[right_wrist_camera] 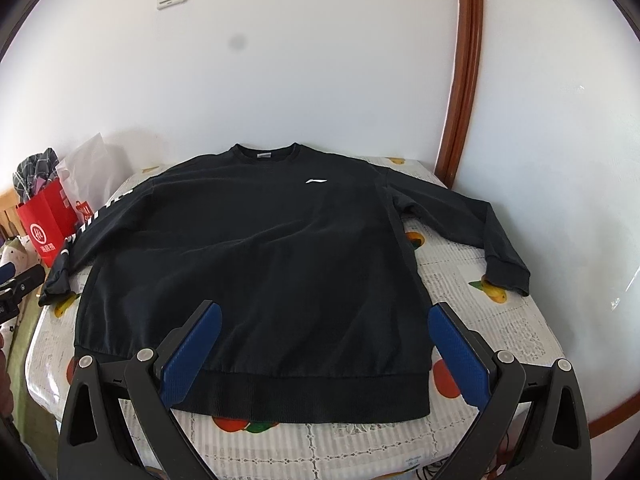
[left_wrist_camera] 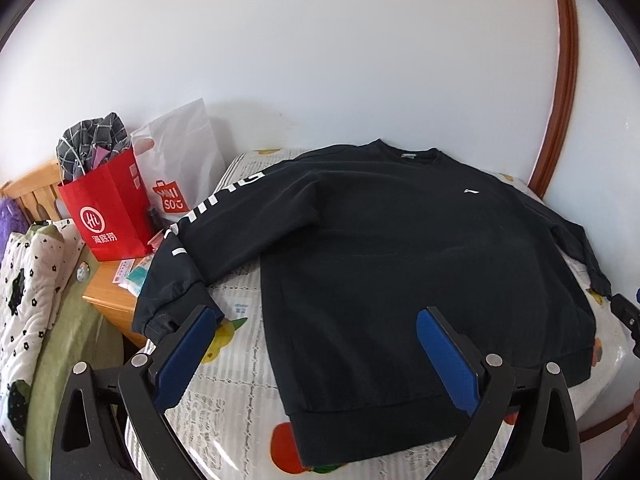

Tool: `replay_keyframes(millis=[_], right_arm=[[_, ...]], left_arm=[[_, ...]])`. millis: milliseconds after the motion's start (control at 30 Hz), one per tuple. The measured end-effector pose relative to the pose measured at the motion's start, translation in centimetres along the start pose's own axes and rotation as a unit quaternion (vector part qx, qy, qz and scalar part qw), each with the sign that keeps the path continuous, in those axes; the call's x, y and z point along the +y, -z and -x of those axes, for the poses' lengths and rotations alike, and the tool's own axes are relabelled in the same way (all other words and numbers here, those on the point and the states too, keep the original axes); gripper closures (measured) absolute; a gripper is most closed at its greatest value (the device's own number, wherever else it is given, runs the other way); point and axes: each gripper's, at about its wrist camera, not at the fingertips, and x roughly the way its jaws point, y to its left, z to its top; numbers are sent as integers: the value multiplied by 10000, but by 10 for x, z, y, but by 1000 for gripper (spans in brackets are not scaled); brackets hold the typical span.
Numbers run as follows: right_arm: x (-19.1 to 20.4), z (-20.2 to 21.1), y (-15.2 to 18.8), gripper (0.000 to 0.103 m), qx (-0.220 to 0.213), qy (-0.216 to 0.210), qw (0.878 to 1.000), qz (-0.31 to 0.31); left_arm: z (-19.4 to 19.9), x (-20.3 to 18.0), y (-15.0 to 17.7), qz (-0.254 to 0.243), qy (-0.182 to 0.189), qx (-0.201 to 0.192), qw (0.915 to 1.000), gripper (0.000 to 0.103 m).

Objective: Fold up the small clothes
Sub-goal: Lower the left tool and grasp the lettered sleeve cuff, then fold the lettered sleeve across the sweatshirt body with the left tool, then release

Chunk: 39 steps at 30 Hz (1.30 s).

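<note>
A black sweatshirt (left_wrist_camera: 400,264) lies flat, front up, on a table with a fruit-print cloth (left_wrist_camera: 236,364). Its left sleeve, with white lettering (left_wrist_camera: 200,220), hangs over the table's left edge. Its right sleeve (right_wrist_camera: 480,232) lies bent on the cloth. My left gripper (left_wrist_camera: 316,316) is open and empty, above the hem's left part. My right gripper (right_wrist_camera: 324,312) is open and empty, above the hem (right_wrist_camera: 304,396) near the front edge. The sweatshirt also shows in the right wrist view (right_wrist_camera: 248,260), as does the left gripper at the far left (right_wrist_camera: 16,284).
A red paper bag (left_wrist_camera: 108,216) with checked cloth and a white plastic bag (left_wrist_camera: 180,168) stand on a wooden side table (left_wrist_camera: 112,300) at the left. Bedding (left_wrist_camera: 28,288) lies further left. A white wall with a wooden door frame (right_wrist_camera: 460,92) is behind.
</note>
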Motion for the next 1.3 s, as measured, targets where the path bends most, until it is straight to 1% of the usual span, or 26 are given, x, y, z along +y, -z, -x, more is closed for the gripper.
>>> replay_keyframes(millis=[67,200,267,300,367,400,433,500,567,600,633,667,733,800,867,933,1033,1067,1167,1267,1300], right_arm=[[8,-13,-4,2,37,-52,10000,72],[25,-43,-13,4,111,-46,9996,239],[33,-59,-18,4,181,-152,9994,236],[36,-65,-20,4,217,-195,9993,225],[43,-80,-24,4,333,-234,9989,214],[46,-88,-25,4,398,-238,9987,210],[50,-96,-26,4,462,-248,9984,201],[56,-109,-26,4,589,-250,9978,180],[62,-120,-26,4,710,-244,9970,187],[65,-124,-26,4,749,-235,9967,215],[68,-127,-26,4,778,-224,9964,255],[71,-130,-26,4,800,-218,9961,302],[76,-133,-26,4,833,-216,9954,412],[79,-134,-26,4,853,-225,9947,520],[81,-134,-26,4,846,-206,9942,636],[79,-131,-26,4,781,-156,9943,712],[67,-129,-28,4,731,-186,9951,636],[63,-129,-29,4,719,-214,9954,590],[45,-129,-29,4,692,-286,9962,434],[26,-127,-29,4,661,-362,9964,382],[18,-125,-29,4,616,-389,9967,362]], left_arm=[[-22,11,-3,-43,-174,159,9997,9],[-61,34,-8,-31,-432,451,9980,14],[-79,47,-8,-6,-517,578,9970,19],[-87,52,-8,2,-562,628,9964,20],[-103,62,-6,41,-749,698,9947,25],[-110,67,-4,45,-845,762,9935,26],[-117,70,-3,46,-889,821,9926,29],[-129,75,1,38,-904,959,9913,40],[-137,77,5,2,-944,1074,9897,54],[-141,78,7,-8,-969,1115,9890,57],[-144,79,8,-7,-1001,1139,9884,65],[-147,81,8,-2,-1054,1122,9881,76],[-150,82,8,-6,-1207,999,9877,90],[-149,84,6,72,-1137,968,9888,95],[-145,84,1,157,-1131,911,9893,97],[-134,81,-7,192,-1118,733,9908,97],[-117,69,-23,226,-933,462,9943,97],[-109,61,-31,239,-810,341,9958,97],[-94,36,-51,208,-402,169,9988,97],[-90,9,-71,214,138,107,9996,97],[-91,-1,-77,202,252,87,9994,97]])
